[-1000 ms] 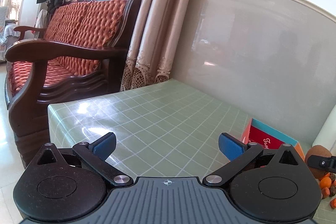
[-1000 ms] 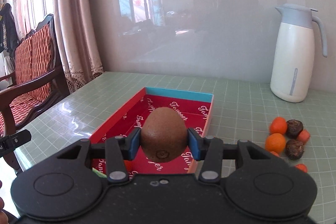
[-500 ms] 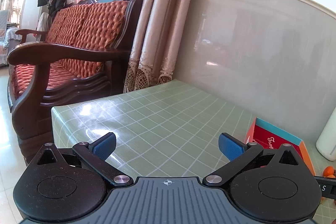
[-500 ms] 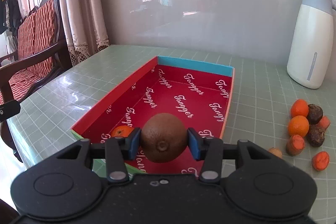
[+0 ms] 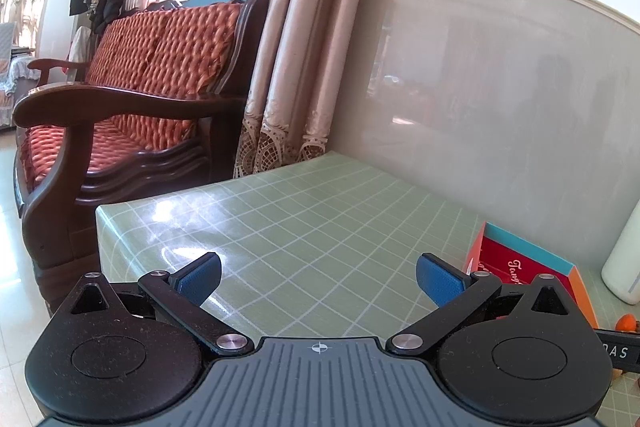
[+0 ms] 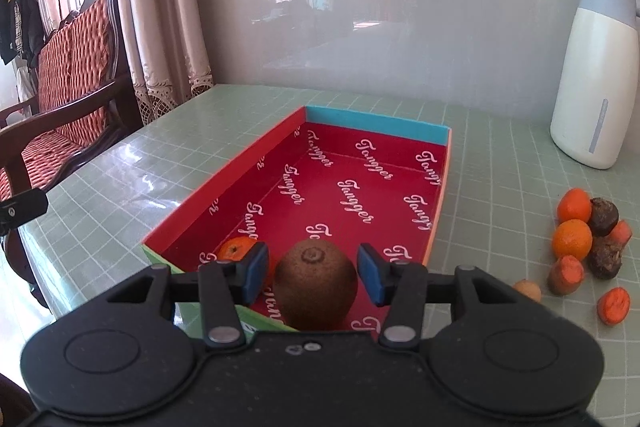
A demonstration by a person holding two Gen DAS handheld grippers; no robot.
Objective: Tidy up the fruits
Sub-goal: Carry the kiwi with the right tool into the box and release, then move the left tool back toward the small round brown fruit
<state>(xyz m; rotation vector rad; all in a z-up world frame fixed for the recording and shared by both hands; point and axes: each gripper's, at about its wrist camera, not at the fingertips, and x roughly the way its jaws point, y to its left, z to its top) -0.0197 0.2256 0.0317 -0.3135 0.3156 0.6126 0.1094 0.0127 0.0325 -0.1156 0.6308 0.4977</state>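
Item: brown fuzzy oval kiwi [image 6: 315,283], at the near end of the shallow red cardboard box [image 6: 438,195], beside a small orange tangerine [image 6: 236,250]. Right tongs [image 6: 313,274] just opened, pads clear of it. Left tongs [image 5: 318,277] apart, empty. Likely light, soft-skinned; grip gently across its middle.

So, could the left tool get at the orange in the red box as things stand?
Probably not without moving first. The left tool hangs open over bare tablecloth, aimed away from the red box. The orange sits in the box's near corner, with the right tool and kiwi right beside it.
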